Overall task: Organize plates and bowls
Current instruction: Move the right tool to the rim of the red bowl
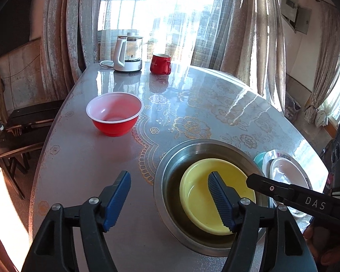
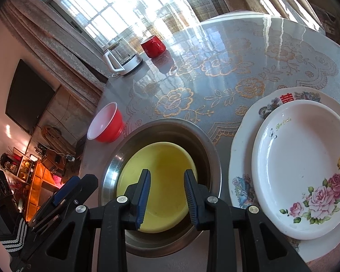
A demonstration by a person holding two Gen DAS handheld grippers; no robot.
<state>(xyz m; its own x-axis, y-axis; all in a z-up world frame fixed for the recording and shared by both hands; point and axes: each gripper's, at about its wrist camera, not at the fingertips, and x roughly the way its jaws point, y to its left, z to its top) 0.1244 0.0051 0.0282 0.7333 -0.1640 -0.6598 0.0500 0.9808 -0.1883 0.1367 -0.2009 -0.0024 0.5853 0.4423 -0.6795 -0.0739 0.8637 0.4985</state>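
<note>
While the left claw (image 1: 170, 200) stood wide with nothing between its blue pads, the right claw (image 2: 167, 198) was narrow, its pads apart and gripping nothing. Both hovered over the near side of a steel bowl (image 1: 167, 165) that sat on the bench (image 1: 97, 158) close to the person's side. A yellow bowl (image 1: 199, 195) lay nested inside the steel one, upright, its rim below the steel rim. In the left wrist view the left claw's right pad (image 1: 219, 200) hung above the yellow bowl, while its left pad (image 1: 116, 200) hung over bare bench outside the steel bowl; whether either touched anything could not be told. The right claw reached into that view from the right edge as a black bar. Just beside the steel bowl on its right lay a stack of plates: a white plate (image 2: 301, 165) with pink roses sat on a larger patterned plate (image 2: 240, 158), and a teal edge (image 1: 259, 158) showed under the stack in the left wrist view. A red bowl (image 1: 114, 116) with a white inside stood alone, upright, farther out on the left part of the bench, well apart from the steel bowl. At the far edge, by the curtained window, stood a kettle (image 1: 128, 53) and a red mug (image 1: 160, 64), near each other.
</note>
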